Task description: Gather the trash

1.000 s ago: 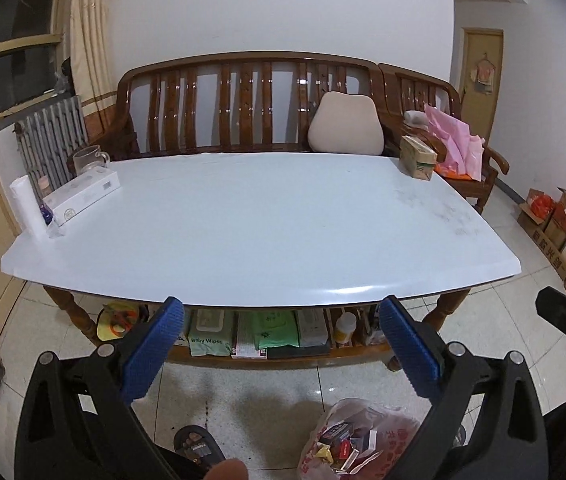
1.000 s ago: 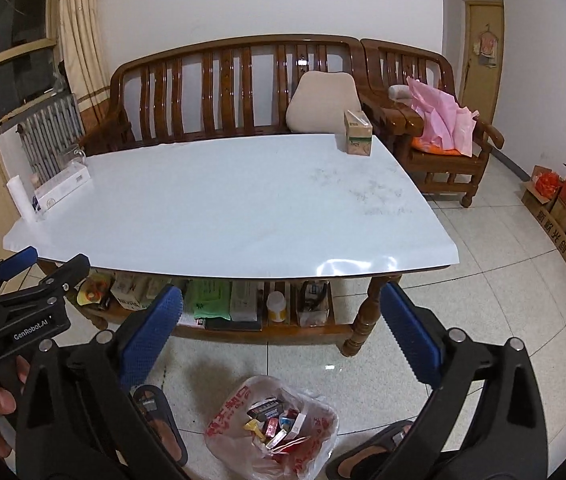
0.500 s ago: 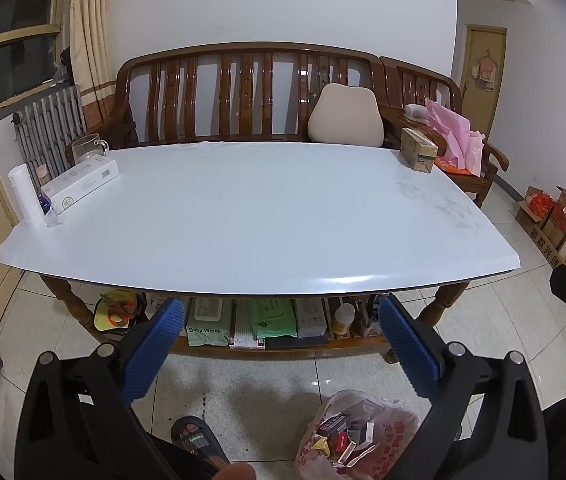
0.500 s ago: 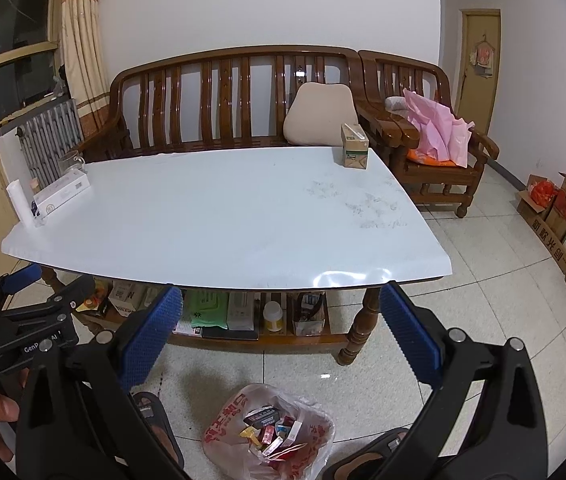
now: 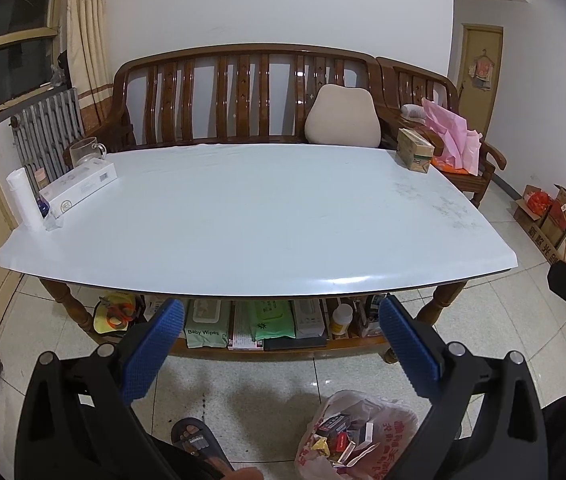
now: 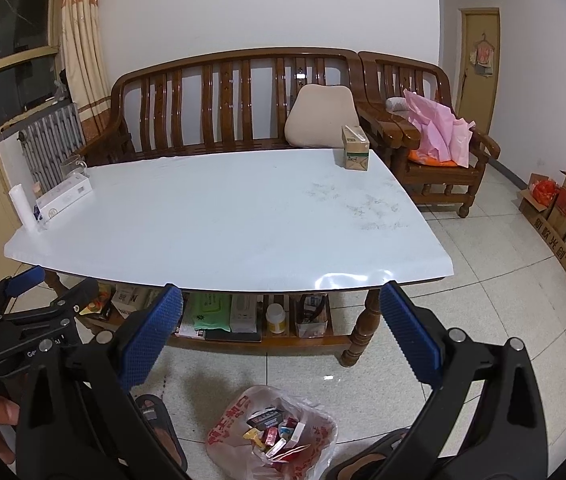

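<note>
**Trash bag on the floor, both hands empty**

Left view: my left gripper [image 5: 281,344] has its fingers wide apart, holding nothing. The bag [image 5: 357,436] sits on the floor below, before the counter [image 5: 243,216].

Right view: my right gripper [image 6: 281,340] is spread too, empty. The bag [image 6: 273,432] lies under it, full of wrappers.

Worktop [image 5: 243,220]: stood before the wooden bench [image 5: 243,92].
Left end of worktop: a long flat box [image 5: 79,188], a paper roll [image 5: 23,200] at the near corner just beside it, a glass mug [image 5: 85,150] behind.
Far right corner of worktop: a small carton [image 6: 355,148].
Bench seat: a cushion [image 5: 343,122] leaned on the backrest.
Armchair [image 6: 435,136]: right of the bench, with a plastic bag [image 6: 439,128] on it.
Shelf under worktop: wipes packs [image 5: 203,328] and a small jar [image 5: 342,316].
Floor: the trash bag [image 6: 271,432] lay before the worktop; cardboard boxes [image 6: 563,208] sat along the right wall.
</note>
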Demonstrator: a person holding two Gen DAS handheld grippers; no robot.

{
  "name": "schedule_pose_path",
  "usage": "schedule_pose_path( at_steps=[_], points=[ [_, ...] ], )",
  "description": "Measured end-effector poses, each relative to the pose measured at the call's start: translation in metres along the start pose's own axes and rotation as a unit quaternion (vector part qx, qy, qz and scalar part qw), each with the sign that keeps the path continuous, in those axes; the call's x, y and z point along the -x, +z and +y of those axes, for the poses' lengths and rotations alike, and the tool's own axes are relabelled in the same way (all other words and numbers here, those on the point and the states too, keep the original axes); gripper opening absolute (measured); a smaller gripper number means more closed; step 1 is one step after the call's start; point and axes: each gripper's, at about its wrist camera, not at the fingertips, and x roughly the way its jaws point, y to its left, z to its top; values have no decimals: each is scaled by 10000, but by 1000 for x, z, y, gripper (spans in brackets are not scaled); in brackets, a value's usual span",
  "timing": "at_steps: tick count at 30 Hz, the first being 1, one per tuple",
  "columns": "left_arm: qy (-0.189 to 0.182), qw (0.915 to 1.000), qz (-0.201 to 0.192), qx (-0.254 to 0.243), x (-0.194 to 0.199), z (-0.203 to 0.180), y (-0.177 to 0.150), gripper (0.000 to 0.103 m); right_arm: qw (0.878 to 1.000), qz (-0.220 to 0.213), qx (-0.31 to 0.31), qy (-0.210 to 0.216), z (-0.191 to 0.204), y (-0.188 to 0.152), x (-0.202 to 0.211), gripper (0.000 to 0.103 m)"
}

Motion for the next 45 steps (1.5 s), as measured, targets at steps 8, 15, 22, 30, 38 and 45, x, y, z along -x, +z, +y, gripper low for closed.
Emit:
schedule_pose_path(
  at_steps=[8, 15, 22, 30, 38, 45],
  points=[
    [-28, 10000, -12, -41, 1, -1, 0, 95, 10000, -41, -30, -12, -1, 0, 2, 96],
    [-77, 9999, -47, -82, 4, -2, 0, 95, 10000, -37, -50, 6, -1, 0, 3, 96],
    [-86, 9999, -78, -65, 5, 0, 0, 95, 10000, -35, -38, 6, -1, -1, 4, 96],
    [-123, 9999, 4, -22, 2, 5, 0, 95, 10000, -30, -53, 12, -1, -1, 4, 96],
    [-157, 9999, 70, 23, 1, 8, -1, 95, 10000, 3, -66, 21, -2, -1, 0, 96],
    [-225, 9997, 100, -29, -1, 5, -2, 95, 10000, 14, -85, 7, -4, -1, -3, 96]
  ],
)
